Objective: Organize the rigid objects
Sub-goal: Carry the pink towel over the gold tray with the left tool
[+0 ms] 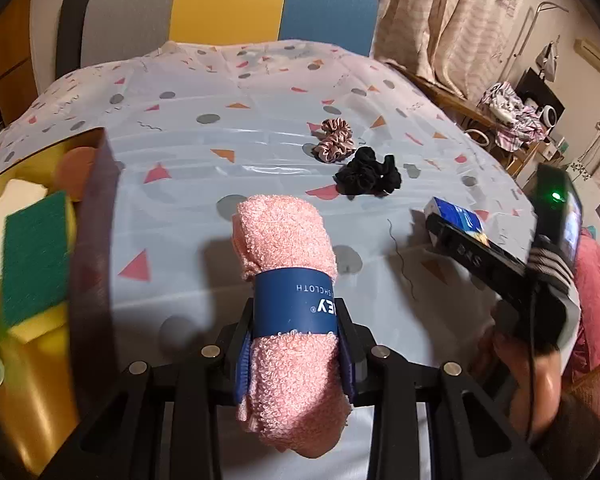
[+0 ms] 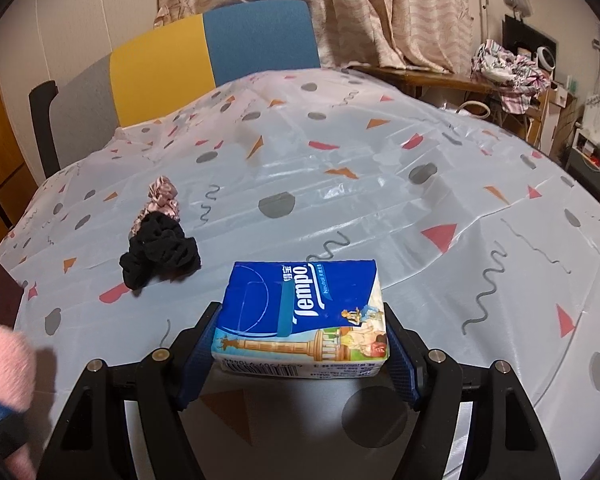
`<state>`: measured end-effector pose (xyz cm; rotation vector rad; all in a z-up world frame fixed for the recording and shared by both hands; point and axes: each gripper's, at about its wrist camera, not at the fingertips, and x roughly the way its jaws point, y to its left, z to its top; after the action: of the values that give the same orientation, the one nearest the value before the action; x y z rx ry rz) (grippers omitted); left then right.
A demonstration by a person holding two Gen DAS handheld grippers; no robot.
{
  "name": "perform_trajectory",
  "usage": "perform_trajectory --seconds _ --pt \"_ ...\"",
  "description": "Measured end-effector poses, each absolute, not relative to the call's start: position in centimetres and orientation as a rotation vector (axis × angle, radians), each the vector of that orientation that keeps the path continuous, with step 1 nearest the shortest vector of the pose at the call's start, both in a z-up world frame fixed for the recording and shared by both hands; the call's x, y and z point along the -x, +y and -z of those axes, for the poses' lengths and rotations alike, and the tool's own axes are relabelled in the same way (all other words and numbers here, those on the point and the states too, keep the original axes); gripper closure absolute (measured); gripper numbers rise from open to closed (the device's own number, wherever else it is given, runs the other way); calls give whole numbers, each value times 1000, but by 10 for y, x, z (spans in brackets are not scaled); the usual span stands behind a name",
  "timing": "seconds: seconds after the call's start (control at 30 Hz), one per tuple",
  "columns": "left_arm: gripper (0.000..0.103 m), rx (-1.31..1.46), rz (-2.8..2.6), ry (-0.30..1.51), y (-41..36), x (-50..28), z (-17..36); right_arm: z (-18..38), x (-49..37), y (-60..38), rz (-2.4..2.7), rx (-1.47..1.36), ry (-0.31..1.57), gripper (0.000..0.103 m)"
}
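My left gripper [image 1: 296,320] is shut on a rolled pink washcloth [image 1: 288,240] with a blue paper band, held above the table beside a box [image 1: 96,216] at the left. The box holds a green-and-yellow sponge [image 1: 34,256] and white sponges. My right gripper [image 2: 300,344] is shut on a blue Tempo tissue pack [image 2: 304,312], held just over the table. The right gripper also shows in the left wrist view [image 1: 452,232] with the pack [image 1: 456,214]. The washcloth shows at the left edge of the right wrist view [image 2: 4,364].
A pink scrunchie [image 1: 334,140] and a black scrunchie [image 1: 368,172] lie on the patterned tablecloth [image 1: 220,140] mid-table; both show in the right wrist view [image 2: 160,200], [image 2: 160,252]. A multicoloured chair [image 1: 228,8] stands behind the table. A cluttered desk [image 2: 508,72] is at the right.
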<state>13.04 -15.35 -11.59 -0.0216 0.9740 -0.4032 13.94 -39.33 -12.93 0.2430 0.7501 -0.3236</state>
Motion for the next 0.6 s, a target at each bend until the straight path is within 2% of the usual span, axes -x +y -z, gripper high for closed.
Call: perform_trajectory --seconds 0.23,0.6 --pt "69 41 395 934 -116 -103 95 116 -133 -377 321 -156 682 28" --pt "69 75 309 898 -38 -86 74 116 -135 -368 315 -108 687 28"
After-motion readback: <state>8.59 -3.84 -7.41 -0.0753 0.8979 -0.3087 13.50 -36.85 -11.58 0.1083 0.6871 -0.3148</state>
